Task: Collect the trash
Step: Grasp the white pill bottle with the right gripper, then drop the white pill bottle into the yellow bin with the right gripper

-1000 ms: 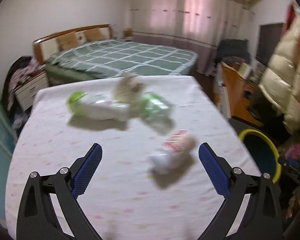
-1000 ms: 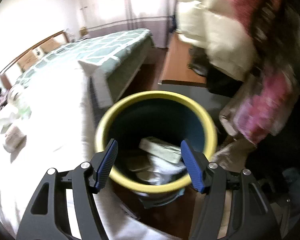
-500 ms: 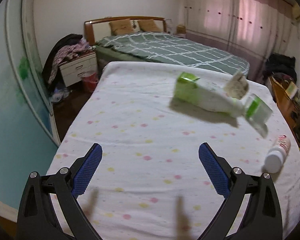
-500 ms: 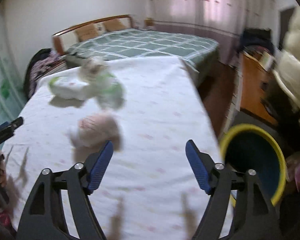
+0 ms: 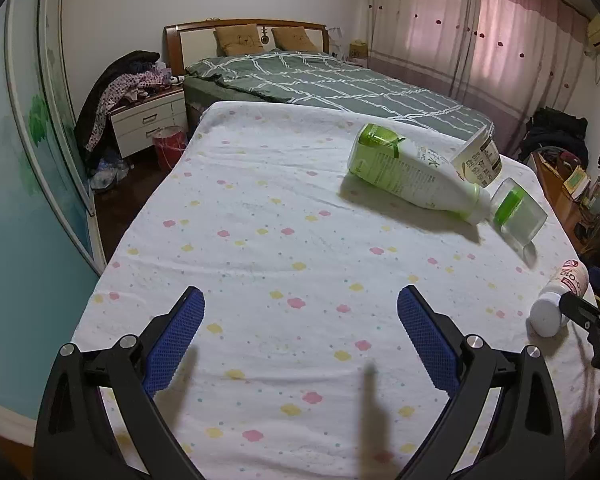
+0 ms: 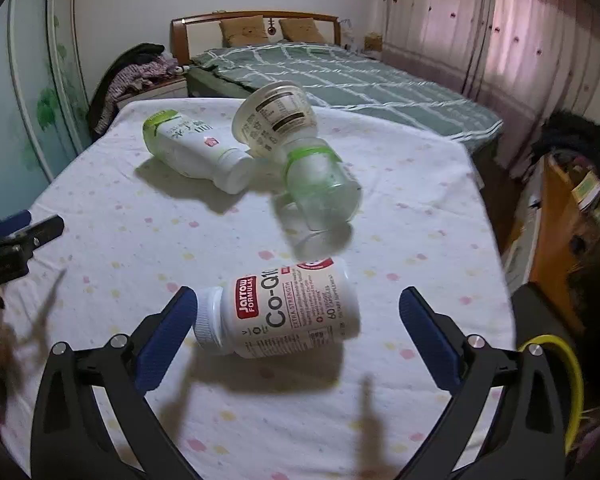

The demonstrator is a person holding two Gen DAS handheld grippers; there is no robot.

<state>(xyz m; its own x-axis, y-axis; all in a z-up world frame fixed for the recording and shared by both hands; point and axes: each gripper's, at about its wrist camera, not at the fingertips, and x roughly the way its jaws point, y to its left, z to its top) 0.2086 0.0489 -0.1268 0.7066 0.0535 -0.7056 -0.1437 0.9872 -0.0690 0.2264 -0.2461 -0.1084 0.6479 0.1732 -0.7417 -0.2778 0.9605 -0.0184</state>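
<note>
- A bedroom: a surface under a white sheet with pastel flowers (image 5: 284, 240) carries the trash, and behind it lies a bed with a green checked cover (image 5: 340, 84), with pink curtains (image 5: 500, 32) along the wall beside it.
- A white supplement bottle (image 6: 288, 308) lies on its side on the sheet, its cap toward the left finger of the right tool (image 6: 298, 318).
- The right tool's jaws are opening, with the supplement bottle between the blue pads; the pads do not press on it.
- Beyond the supplement bottle lies a clear jar with a green band (image 6: 320, 184), on its side.
- Farther past the jar, a white-and-green drink bottle (image 6: 196, 152) lies on its side, beside a tipped printed cup (image 6: 276, 120).
- The left tool (image 5: 300, 330) hovers over bare sheet, well to the left of the supplement bottle, jaws spread wide and holding nothing.
- A yellow bin rim (image 6: 568, 376) shows off the sheet's edge, right of the supplement bottle.
</note>
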